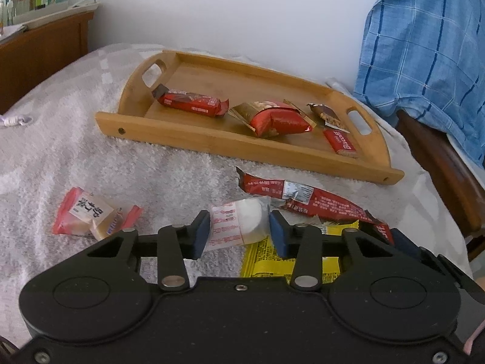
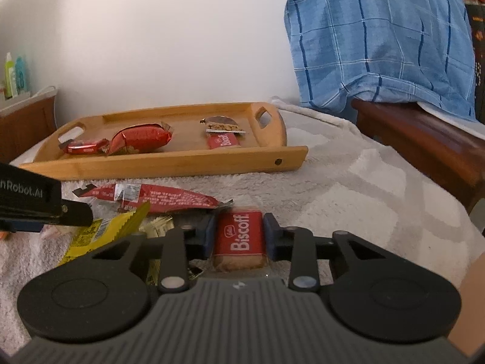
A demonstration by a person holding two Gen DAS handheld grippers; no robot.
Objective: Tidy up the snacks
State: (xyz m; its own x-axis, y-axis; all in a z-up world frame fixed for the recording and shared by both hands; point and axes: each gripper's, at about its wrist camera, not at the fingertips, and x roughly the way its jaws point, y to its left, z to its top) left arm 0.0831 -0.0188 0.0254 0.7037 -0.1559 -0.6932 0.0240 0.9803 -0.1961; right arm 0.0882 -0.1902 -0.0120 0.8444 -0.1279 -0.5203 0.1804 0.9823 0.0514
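A wooden tray (image 1: 212,148) lies on a pale towel (image 1: 127,166). It holds a red bar (image 1: 191,103), a red pouch (image 1: 279,121), a brown biscuit pack (image 1: 327,115) and a Biscoff pack (image 1: 341,142). In front of the tray lie a long red bar (image 1: 303,197), a yellow packet (image 1: 272,257) and a pink-and-white packet (image 1: 91,215). My left gripper (image 1: 239,232) is shut on a white snack packet (image 1: 242,221), low over the towel. My right gripper (image 2: 239,238) is shut on a second Biscoff pack (image 2: 239,230), just right of the yellow packet (image 2: 100,236).
A blue checked cloth (image 1: 424,45) hangs over dark wooden furniture (image 1: 439,166) at the right. A wooden cabinet (image 1: 45,51) with papers stands at the back left. A white wall runs behind the tray (image 2: 182,163). The left gripper's finger (image 2: 45,209) reaches into the right wrist view.
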